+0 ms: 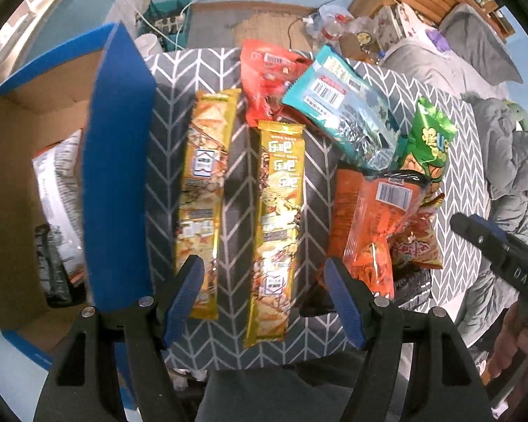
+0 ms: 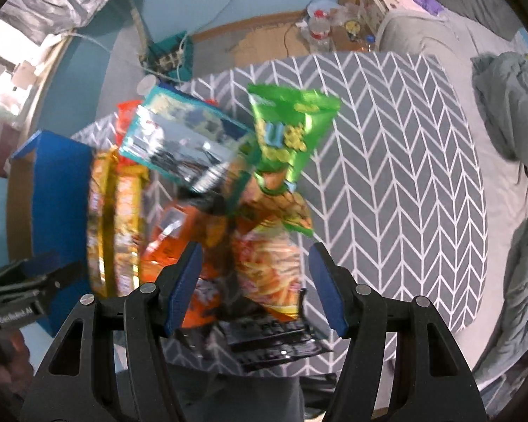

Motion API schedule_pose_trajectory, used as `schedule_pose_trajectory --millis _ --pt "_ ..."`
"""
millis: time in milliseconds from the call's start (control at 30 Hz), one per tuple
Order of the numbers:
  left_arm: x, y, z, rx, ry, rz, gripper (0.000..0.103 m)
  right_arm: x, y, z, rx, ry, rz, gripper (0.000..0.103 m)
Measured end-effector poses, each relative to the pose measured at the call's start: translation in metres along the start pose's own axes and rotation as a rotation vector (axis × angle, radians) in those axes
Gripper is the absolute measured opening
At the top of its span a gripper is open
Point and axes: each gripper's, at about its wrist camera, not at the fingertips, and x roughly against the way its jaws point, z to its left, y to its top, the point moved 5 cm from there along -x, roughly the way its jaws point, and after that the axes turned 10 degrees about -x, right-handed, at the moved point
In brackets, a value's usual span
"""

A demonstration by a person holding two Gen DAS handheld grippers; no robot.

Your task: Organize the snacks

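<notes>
Snack packets lie on a grey chevron cloth [image 1: 236, 183]. Two long gold packets lie side by side: one on the left [image 1: 202, 190] and one in the middle [image 1: 278, 225]. Behind them are a red bag [image 1: 264, 77], a teal bag [image 1: 348, 105], a green bag [image 1: 429, 137] and an orange bag [image 1: 373, 218]. My left gripper [image 1: 264, 299] is open, its fingers either side of the middle gold packet's near end. My right gripper [image 2: 255, 288] is open over an orange-yellow chip bag [image 2: 267, 267], with a black packet [image 2: 271, 341] below. The right view is blurred.
A blue cardboard box [image 1: 119, 161] stands open at the left with a white bag [image 1: 58, 183] and a dark packet inside. The right gripper's body [image 1: 503, 249] shows at the right. A grey blanket [image 2: 510, 112] and floor clutter lie beyond the table.
</notes>
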Motion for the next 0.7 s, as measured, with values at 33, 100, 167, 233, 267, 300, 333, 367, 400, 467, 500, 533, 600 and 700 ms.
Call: schedule_pose_trajectory --millis 33,100,167,233,267,300,333,367,400,467,500,533,600,700 --pt "-0.003 0.001 -0.002 0.0 0.001 0.001 0.072 -0.003 0.0 -0.002 0.002 0.001 0.006 0.063" --pt "-0.009 0.002 -0.004 0.005 0.012 0.009 0.072 -0.012 -0.001 -0.009 0.006 -0.001 0.026 0.063" --pt "-0.016 0.004 -0.007 0.014 0.006 0.009 0.073 -0.02 -0.003 -0.013 0.011 -0.001 0.041 0.063" --pt "-0.023 0.003 -0.006 0.028 0.012 0.017 0.073 -0.027 -0.005 -0.017 0.018 0.001 0.054 0.063" --pt "-0.025 0.003 -0.007 0.034 0.011 0.021 0.073 -0.029 -0.005 -0.018 0.02 0.004 0.059 0.063" --pt "-0.028 0.003 -0.007 0.041 0.007 0.022 0.073 -0.032 -0.006 -0.019 0.025 0.011 0.064 0.063" --pt "-0.03 0.003 -0.007 0.047 0.007 0.024 0.073 -0.034 -0.007 -0.018 0.028 0.015 0.066 0.063" --pt "-0.032 0.002 -0.007 0.054 0.008 0.026 0.073 -0.035 -0.008 -0.018 0.033 0.02 0.067 0.063" --pt "-0.035 0.002 -0.007 0.061 0.008 0.029 0.073 -0.038 -0.009 -0.017 0.042 0.024 0.071 0.063" --pt "-0.039 0.002 -0.005 0.072 0.01 0.034 0.073 -0.046 -0.009 -0.014 0.057 0.03 0.085 0.063" --pt "-0.041 0.001 -0.005 0.078 0.008 0.032 0.073 -0.05 -0.01 -0.013 0.063 0.032 0.091 0.063" --pt "-0.043 0.002 -0.004 0.082 0.012 0.033 0.074 -0.053 -0.01 -0.013 0.067 0.033 0.096 0.063" --pt "-0.047 0.003 -0.004 0.092 0.019 0.033 0.075 -0.061 -0.012 -0.012 0.079 0.033 0.107 0.063" --pt "-0.053 0.004 -0.003 0.103 0.028 0.035 0.076 -0.072 -0.013 -0.01 0.088 0.032 0.123 0.063"
